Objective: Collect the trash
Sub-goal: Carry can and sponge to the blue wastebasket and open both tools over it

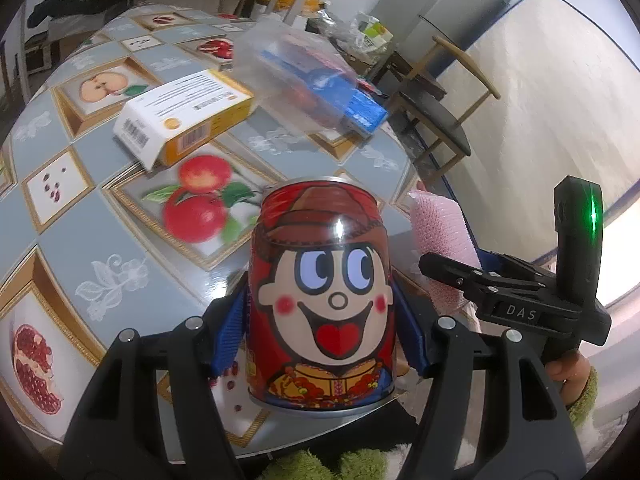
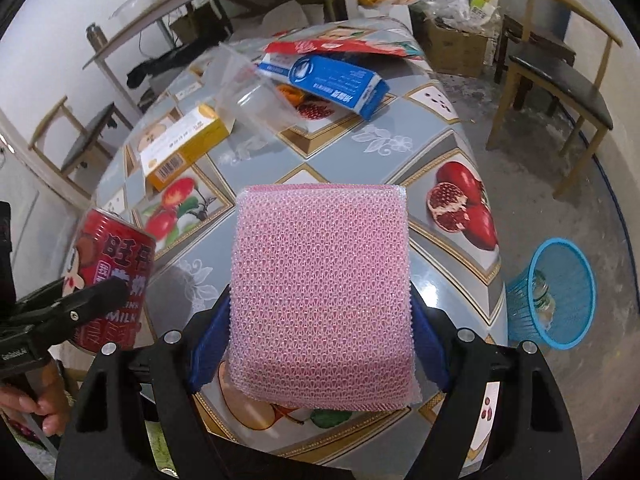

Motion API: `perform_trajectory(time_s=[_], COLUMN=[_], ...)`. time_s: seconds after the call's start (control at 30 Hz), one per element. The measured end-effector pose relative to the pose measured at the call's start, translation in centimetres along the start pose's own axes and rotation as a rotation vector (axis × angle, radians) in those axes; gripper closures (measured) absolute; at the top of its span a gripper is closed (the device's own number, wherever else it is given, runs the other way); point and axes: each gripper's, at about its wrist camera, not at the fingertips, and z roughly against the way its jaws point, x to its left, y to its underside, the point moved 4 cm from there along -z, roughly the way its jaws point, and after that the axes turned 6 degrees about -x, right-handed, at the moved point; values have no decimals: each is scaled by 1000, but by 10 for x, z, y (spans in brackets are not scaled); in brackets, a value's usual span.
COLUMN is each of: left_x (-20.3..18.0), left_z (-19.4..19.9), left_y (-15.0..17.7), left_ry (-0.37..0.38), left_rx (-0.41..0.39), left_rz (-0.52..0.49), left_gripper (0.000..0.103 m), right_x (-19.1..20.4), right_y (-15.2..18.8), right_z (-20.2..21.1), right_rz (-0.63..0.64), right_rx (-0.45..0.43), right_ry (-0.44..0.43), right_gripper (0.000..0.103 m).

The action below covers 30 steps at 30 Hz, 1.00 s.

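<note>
Bright indoor light, glare on glossy tablecloth [image 1: 192,304], strong fisheye warping, dark corners.

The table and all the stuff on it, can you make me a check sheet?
Surface: table with fruit-print cover, glossy.
Job's things: red can and pink sponge, both held above the table; blue bin on the floor, something in it.
Clutter: yellow box, blue box, clear cup, red wrapper.
Grippers: left gripper shut on can; right gripper shut on sponge.
Cables: nothing seen.
Surroundings: wooden chairs, cardboard box of rubbish.
</note>
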Motion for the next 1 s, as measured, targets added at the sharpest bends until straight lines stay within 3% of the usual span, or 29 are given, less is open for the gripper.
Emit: perform_trajectory(time_s=[0.3, 0.53, 0.73, 1.0], left_x=[-34, -86, -149, -242], left_z=[-13, -40, -84, -171], left_y=[-13, -33, -49, -51], left_ry=[31, 103, 185, 290], left_rx=[30, 78, 158, 325], left_rz=[-57, -153, -253, -334], left_gripper=[41, 41, 41, 41], right_x=[-40, -90, -160, -298], right_y=[1, 5, 20, 66], right_z=[22, 48, 75, 75], right_rz=[-137, -268, -440, -813], right_rx=[-77, -153, -231, -246], right_ry=[-60, -53, -11, 10], right_gripper=[26, 26, 26, 26])
